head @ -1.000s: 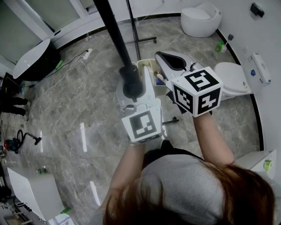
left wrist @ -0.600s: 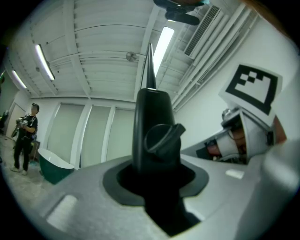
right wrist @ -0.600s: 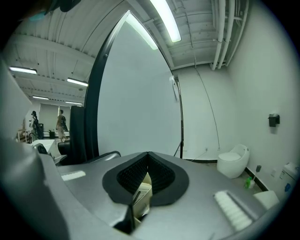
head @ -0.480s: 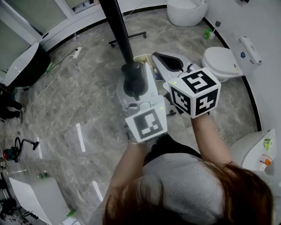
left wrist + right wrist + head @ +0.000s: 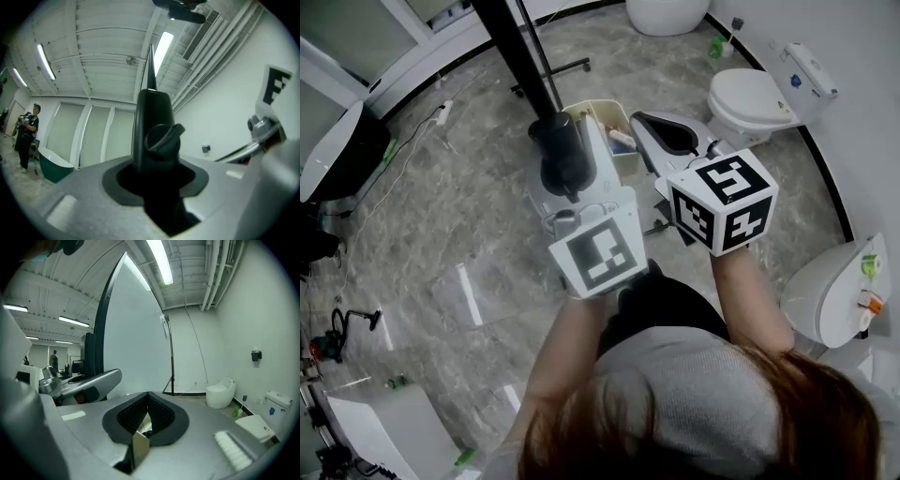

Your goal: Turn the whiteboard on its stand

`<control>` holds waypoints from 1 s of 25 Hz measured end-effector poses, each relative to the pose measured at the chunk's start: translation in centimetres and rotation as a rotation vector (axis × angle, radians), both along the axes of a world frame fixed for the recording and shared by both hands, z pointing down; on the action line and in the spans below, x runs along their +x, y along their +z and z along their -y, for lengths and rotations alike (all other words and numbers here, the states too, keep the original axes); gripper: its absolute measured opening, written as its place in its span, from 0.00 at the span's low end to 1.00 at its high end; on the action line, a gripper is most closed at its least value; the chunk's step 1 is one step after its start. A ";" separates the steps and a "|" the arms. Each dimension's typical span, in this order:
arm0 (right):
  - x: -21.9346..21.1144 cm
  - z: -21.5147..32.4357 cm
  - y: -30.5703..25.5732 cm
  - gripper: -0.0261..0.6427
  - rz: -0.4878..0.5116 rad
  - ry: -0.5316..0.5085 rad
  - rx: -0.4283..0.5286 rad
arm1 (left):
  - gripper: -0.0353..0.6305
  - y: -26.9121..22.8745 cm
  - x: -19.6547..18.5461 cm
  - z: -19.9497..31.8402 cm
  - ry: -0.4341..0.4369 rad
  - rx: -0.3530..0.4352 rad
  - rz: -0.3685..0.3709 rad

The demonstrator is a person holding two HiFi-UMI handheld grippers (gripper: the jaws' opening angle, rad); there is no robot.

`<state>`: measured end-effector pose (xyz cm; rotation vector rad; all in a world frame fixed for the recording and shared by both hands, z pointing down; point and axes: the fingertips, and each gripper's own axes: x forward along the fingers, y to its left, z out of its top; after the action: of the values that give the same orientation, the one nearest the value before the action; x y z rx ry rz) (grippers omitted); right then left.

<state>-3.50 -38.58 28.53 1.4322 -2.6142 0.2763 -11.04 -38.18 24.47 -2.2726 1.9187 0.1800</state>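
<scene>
The whiteboard (image 5: 136,333) shows in the right gripper view as a tall white panel in a black frame, seen nearly edge-on. Its black upright post (image 5: 520,56) runs down from the top of the head view to a clamp knob (image 5: 161,138). My left gripper (image 5: 567,169) is shut on that post at the knob, and the post fills the gap between the jaws (image 5: 159,154). My right gripper (image 5: 645,120) hangs just right of the post, over a beige tray (image 5: 598,114). Its pad tips meet (image 5: 147,397) with nothing between them.
One wheeled foot of the stand (image 5: 548,70) lies on the grey marble floor behind the post. White toilets stand at the right (image 5: 750,98), top (image 5: 661,14) and lower right (image 5: 834,300). A dark tub (image 5: 337,150) sits at the left, a power strip (image 5: 442,111) nearby.
Both grippers have swung sideways together with the post, and the floor beneath has shifted. The beige tray and the right-hand toilet now sit closer to the grippers. The left grip is unchanged.
</scene>
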 end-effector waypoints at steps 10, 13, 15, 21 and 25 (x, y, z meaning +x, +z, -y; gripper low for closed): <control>1.6 -4.0 -0.1 0.04 0.011 -0.060 0.009 | 0.25 0.2 2.1 -4.7 -0.051 0.009 0.009; 1.8 -5.6 -0.1 0.04 -0.003 -0.086 -0.001 | 0.24 0.1 2.4 -6.3 -0.070 0.011 0.002; 2.4 -6.4 0.0 0.04 -0.008 -0.100 -0.002 | 0.24 0.2 3.1 -7.6 -0.082 0.015 0.010; 3.6 -9.8 -0.4 0.05 -0.008 -0.127 0.015 | 0.24 0.4 5.0 -11.5 -0.084 0.016 0.013; 3.7 -12.2 -0.6 0.04 -0.005 -0.163 0.024 | 0.24 0.4 5.5 -13.2 -0.082 0.008 0.012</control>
<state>0.16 -26.35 27.93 1.2156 -2.7186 0.2224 -5.52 -24.95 24.87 -2.1797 1.9972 0.1634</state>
